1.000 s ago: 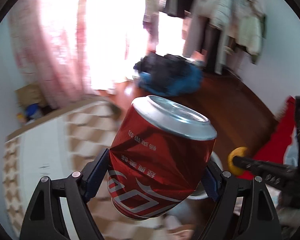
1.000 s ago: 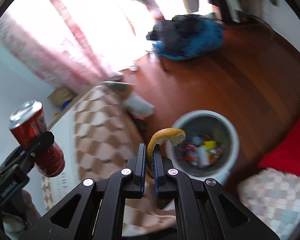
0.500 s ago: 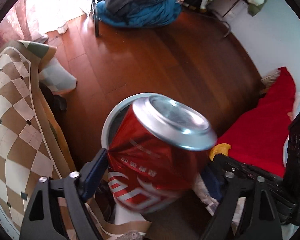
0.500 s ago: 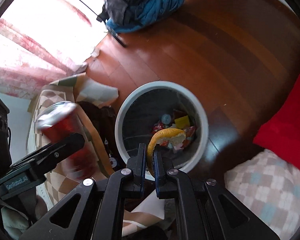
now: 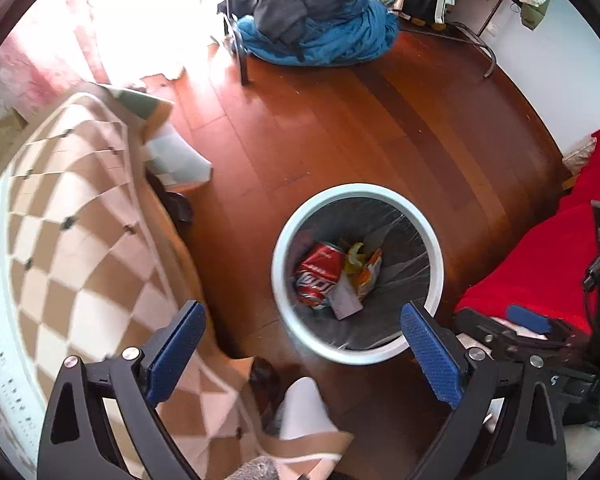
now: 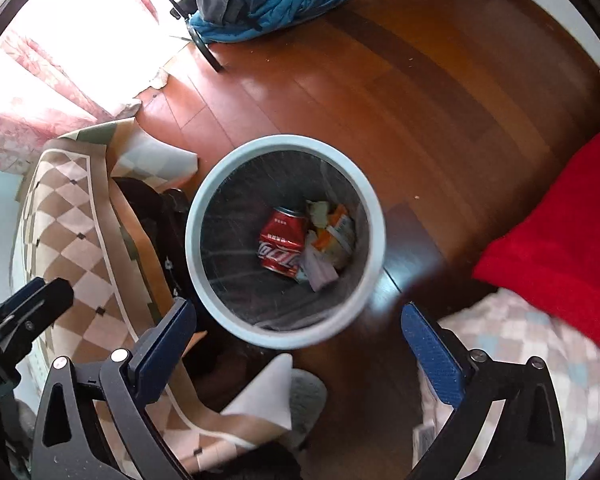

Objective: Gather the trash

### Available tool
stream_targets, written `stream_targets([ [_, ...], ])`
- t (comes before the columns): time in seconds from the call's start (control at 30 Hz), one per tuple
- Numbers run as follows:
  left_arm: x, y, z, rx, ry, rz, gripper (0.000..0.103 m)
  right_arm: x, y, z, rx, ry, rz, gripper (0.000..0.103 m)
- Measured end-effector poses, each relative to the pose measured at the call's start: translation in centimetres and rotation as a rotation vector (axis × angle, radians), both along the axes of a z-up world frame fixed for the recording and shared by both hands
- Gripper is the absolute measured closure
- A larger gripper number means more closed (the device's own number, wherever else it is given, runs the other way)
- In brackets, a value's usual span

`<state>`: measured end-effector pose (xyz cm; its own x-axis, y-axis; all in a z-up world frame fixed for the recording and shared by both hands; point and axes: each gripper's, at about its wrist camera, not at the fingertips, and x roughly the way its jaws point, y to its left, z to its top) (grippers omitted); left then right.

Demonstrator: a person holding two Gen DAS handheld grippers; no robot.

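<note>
Both grippers hang over the bin (image 5: 296,216), both spread wide with nothing between the pads. Left gripper (image 5: 302,354) sits above the bin's near rim; right gripper (image 6: 298,344) likewise, its blue pads (image 6: 430,350) framing the near rim in the right wrist view. Left gripper body also shows at the left edge of the right view (image 6: 24,312)

Can (image 5: 318,276), red, dented, lies on its side at the bin bottom, toward the left wall. Touching it on the right is a heap of scraps: a yellow peel (image 5: 354,256), an orange wrapper (image 5: 370,276), a pale paper slip (image 5: 344,300). Same heap in the right view: can (image 6: 282,242), wrapper (image 6: 332,236), paper (image 6: 320,272). Bin has a dark liner and stands on the wood floor (image 5: 340,128), just beside the hanging edge of a checked cloth (image 5: 80,216)

Step, as judged: drop-off stage, trash in the bin, grippers empty. No loose trash can be made out on the floor or cloth in either view; the cloth is blurred, so small bits could be missed

Next move would call for lifting both grippers clear of the rim, then swinging back toward the cloth side to look for more pieces. Risk: a finger clipping the rim and tipping the bin

Elsewhere: blue bundle (image 5: 320,36) at the far floor edge, red fabric (image 5: 548,264) at right
</note>
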<state>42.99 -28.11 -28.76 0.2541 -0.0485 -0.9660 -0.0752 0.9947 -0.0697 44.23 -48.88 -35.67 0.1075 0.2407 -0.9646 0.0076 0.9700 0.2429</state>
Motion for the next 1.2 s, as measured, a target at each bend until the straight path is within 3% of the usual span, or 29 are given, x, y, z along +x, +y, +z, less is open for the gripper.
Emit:
stream_targets([
  [0.2, -3.4, 0.5, 3.1, 0.025, -0.042, -0.003, 0.003, -3.7, -0.2, 4.7, -0.021, -0.058, 0.000, 0.000],
  [0.37, -6.2, 0.1, 7.3, 0.026, -0.100, -0.027, 0.003, -7.1, 0.0, 10.7, -0.025, -0.132, 0.008, 0.000],
  [0.77, -14.1, 1.2, 17.7, -0.065, -0.229, -0.056, 0.003, -15.8, 0.5, 24.4, 0.049, -0.281, 0.050, 0.000],
  [1.2, -20.4, 2.2, 26.0, -0.160, -0.303, -0.095, 0.003, -22.8, 0.8, 33.7, 0.130, -0.380, 0.091, 0.000],
])
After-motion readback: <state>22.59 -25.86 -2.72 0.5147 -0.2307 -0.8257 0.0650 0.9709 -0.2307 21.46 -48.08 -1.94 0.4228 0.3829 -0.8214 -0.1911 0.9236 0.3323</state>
